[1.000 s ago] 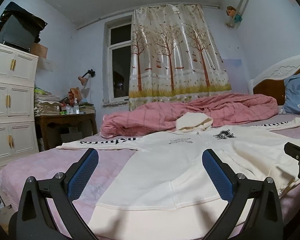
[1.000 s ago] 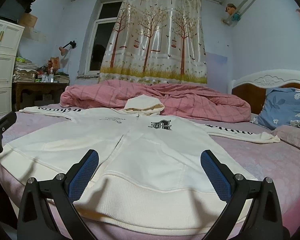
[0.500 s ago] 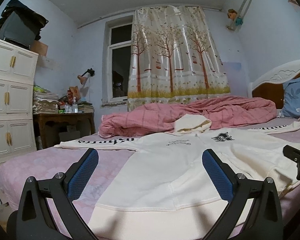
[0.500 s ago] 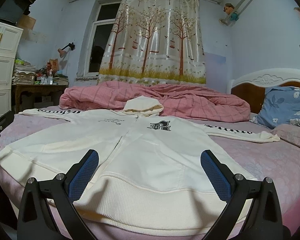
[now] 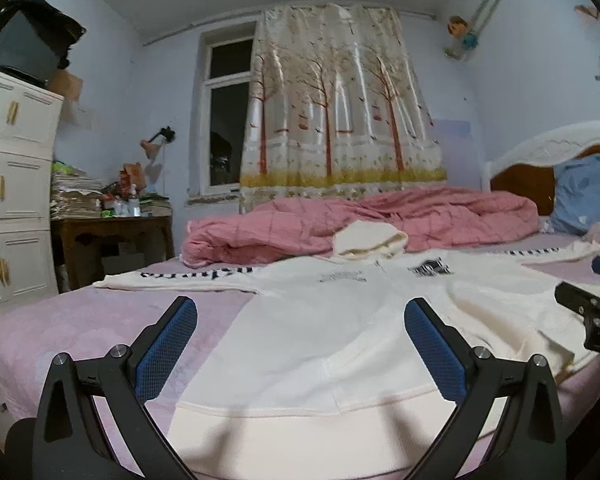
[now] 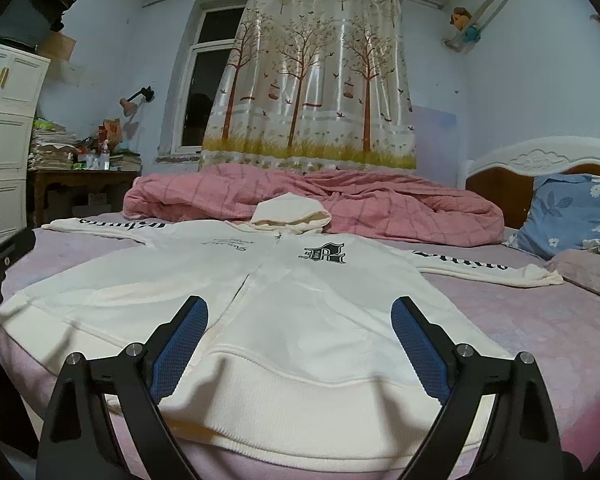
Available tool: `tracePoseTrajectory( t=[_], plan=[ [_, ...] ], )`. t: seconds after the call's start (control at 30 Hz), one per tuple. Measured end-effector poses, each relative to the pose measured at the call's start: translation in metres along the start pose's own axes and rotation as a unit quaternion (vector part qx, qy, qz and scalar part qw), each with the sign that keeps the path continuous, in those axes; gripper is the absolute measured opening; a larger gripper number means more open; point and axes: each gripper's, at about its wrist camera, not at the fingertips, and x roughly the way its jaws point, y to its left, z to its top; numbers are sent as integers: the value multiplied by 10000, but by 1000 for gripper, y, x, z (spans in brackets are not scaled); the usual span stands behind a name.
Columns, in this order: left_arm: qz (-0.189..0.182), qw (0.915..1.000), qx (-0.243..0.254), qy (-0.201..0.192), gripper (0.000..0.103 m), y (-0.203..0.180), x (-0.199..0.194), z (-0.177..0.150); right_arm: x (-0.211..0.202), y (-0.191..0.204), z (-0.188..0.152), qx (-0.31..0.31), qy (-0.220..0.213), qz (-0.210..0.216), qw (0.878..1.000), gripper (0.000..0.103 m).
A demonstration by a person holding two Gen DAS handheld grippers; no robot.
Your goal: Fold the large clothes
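Hoodie [image 6: 284,280] chest emblem — a gothic "R".

Left wrist view's edge cuts off the right gripper [image 5: 598,300].

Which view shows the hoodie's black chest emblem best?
The right wrist view: the emblem sits near the picture's centre, sharp and unobstructed on the cream hoodie. In the left wrist view the same emblem appears smaller, blurrier and off to the right.
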Motion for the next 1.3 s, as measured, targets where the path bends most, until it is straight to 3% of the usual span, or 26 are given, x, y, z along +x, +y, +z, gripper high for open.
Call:
tracePoseTrajectory(
  t=[0.4,0.7,1.17,1.3],
  plan=[
    [-411,9991,-40,115,103,-4,3,-4,0,0,-1,41,-102,-104,9999,103],
    [-428,9976,-30,536,103,-4,16,-6,-1,0,-2,36,-82,-119,9999,103],
    [-443,9967,-172,657,103,7,19,-7,-3,1,-4,46,-70,-139,9999,103],
    [-498,9951,14,854,103,3,11,-7,-9,1,-10,197,219,-168,9994,103]
  ],
)
